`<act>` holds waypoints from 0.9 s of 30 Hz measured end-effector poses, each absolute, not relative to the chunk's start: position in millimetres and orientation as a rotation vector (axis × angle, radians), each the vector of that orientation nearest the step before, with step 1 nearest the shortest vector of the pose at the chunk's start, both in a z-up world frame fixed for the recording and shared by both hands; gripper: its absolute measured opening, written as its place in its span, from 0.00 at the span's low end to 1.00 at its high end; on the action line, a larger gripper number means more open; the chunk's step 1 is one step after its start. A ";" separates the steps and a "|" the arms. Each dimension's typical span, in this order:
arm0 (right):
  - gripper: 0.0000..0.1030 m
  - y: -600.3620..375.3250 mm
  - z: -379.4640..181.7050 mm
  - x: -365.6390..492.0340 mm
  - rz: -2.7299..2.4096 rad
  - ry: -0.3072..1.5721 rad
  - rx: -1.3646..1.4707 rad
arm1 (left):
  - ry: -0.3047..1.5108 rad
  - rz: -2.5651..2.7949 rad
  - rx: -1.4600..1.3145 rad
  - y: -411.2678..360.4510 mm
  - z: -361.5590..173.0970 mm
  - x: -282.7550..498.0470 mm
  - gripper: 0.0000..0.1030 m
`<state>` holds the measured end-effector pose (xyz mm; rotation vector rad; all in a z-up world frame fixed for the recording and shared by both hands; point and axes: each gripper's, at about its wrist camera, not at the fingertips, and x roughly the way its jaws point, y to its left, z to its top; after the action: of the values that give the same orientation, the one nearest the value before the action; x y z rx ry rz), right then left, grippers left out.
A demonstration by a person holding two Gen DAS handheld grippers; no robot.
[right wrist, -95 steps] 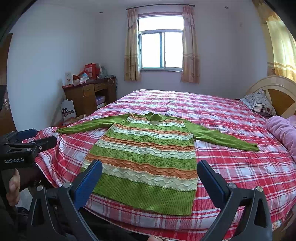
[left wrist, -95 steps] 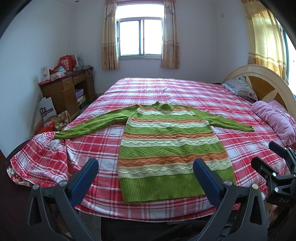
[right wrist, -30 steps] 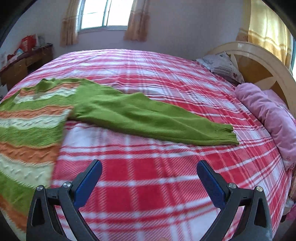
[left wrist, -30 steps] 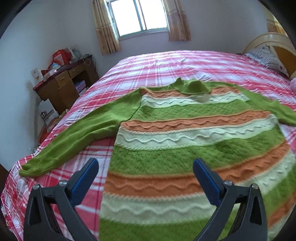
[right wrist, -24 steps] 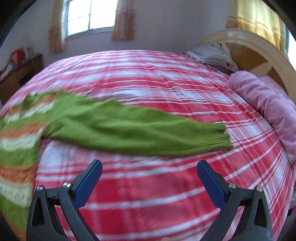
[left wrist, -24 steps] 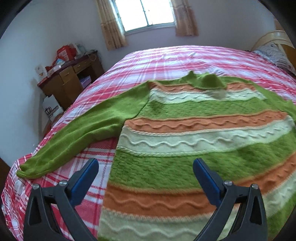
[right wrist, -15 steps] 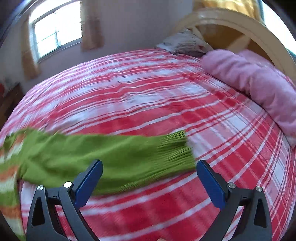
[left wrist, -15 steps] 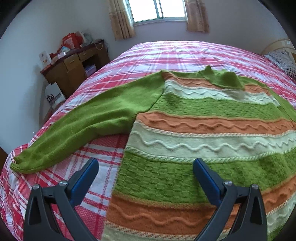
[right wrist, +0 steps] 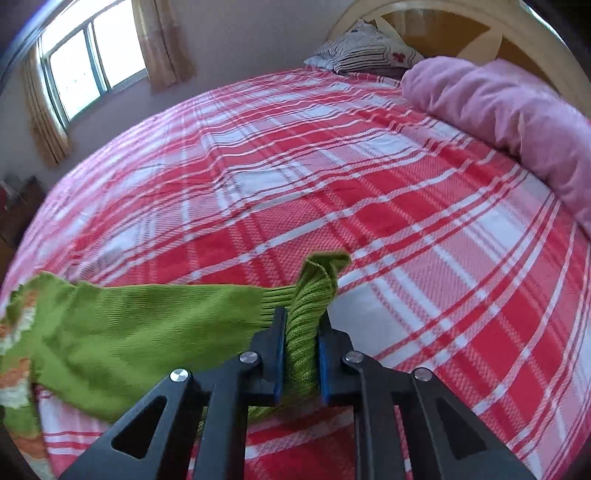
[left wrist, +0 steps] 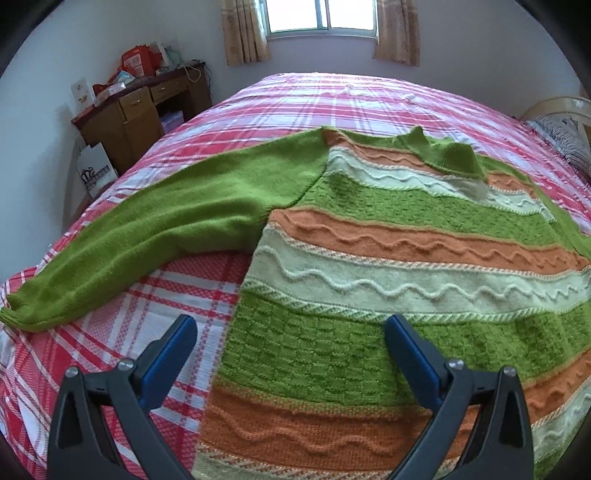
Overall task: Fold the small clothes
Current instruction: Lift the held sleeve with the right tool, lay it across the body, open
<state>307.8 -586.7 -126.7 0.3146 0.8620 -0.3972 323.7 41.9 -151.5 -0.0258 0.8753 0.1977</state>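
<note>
A green sweater with orange and cream wavy stripes [left wrist: 388, 258] lies flat on the red plaid bed [left wrist: 351, 96]. Its left sleeve [left wrist: 155, 229] stretches out toward the bed's left edge. My left gripper [left wrist: 290, 343] is open and empty, low over the sweater's left side near the armpit. My right gripper [right wrist: 301, 332] is shut on the ribbed cuff [right wrist: 314, 291] of the right sleeve [right wrist: 147, 325], and the cuff stands up bunched between the pads.
A wooden desk [left wrist: 144, 107] with clutter stands left of the bed, with a paper bag [left wrist: 94, 173] beside it. A rolled pink blanket [right wrist: 509, 118] and a striped pillow [right wrist: 365, 51] lie by the headboard [right wrist: 461, 22]. A window [left wrist: 319, 16] is on the far wall.
My right gripper has closed on the right sleeve's cuff, which it was approaching open. My left gripper has moved in closer and leftward over the sweater, still open.
</note>
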 end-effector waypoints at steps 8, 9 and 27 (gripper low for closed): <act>0.11 -561.6 -77.7 299.5 -0.366 0.758 0.278 | 0.826 0.168 -0.036 40.9 -140.1 309.1 1.00; 0.11 -555.7 -64.8 300.6 -0.358 0.737 0.265 | 0.816 0.171 -0.038 41.9 -137.8 306.8 1.00; 0.10 -376.1 83.6 350.9 -0.141 0.515 -0.009 | 0.710 0.133 -0.071 56.2 -118.3 279.7 1.00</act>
<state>350.9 -376.1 83.6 -0.0095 0.5146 -0.1405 279.7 56.2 -118.3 -0.0711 0.7099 0.1325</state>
